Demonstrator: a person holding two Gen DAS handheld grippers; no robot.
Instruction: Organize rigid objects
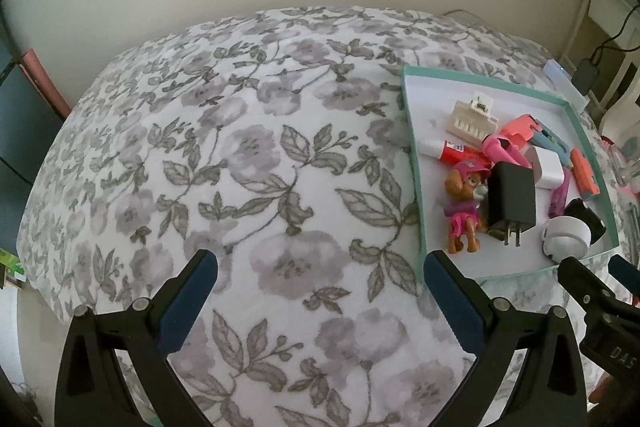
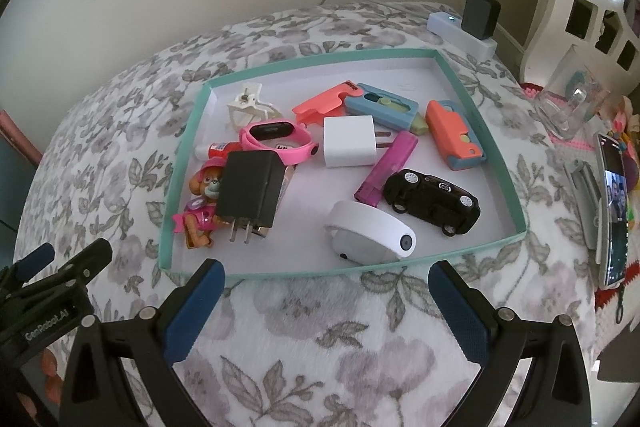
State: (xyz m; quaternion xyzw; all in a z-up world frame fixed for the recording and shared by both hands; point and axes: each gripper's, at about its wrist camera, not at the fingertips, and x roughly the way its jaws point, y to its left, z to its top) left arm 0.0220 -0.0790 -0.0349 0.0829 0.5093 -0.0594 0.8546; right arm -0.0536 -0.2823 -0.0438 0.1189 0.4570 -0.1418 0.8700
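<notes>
Hovering over the flowered bedspread [image 1: 256, 155], the left gripper [image 1: 320, 263] has its blue-padded fingers spread wide, nothing between them, bare fabric below. Just to its right sits the shallow teal-rimmed tray [image 2: 188, 147], and everything's piled inside it. Along the tray's left side: a toy pup figure in pink [image 2: 202, 203] lying down, with a black wall charger [image 2: 250, 193] leaning against it, prongs toward the near rim. Behind those, a white hair claw clip [image 2: 250, 107], a small red-and-white tube [image 2: 218, 149] and a pink wristband watch [image 2: 276, 139]. Centre now: a white plug adapter [image 2: 348, 141], a coral clip-like piece [image 2: 324, 99] and a blue slider tool [image 2: 380, 107] toward the back. A white round-edged gadget with a small lens [image 2: 370, 231] rests near the front rim, with a magenta stick [image 2: 386, 167] and a black toy car [image 2: 432, 201] just beside it. On the right, an orange slider tool [image 2: 454, 135]. The right gripper [image 2: 326, 271] hangs at the tray's near edge, fingers apart, gripping nothing. Far right, a phone [image 2: 614, 219] lies on the bed.
</notes>
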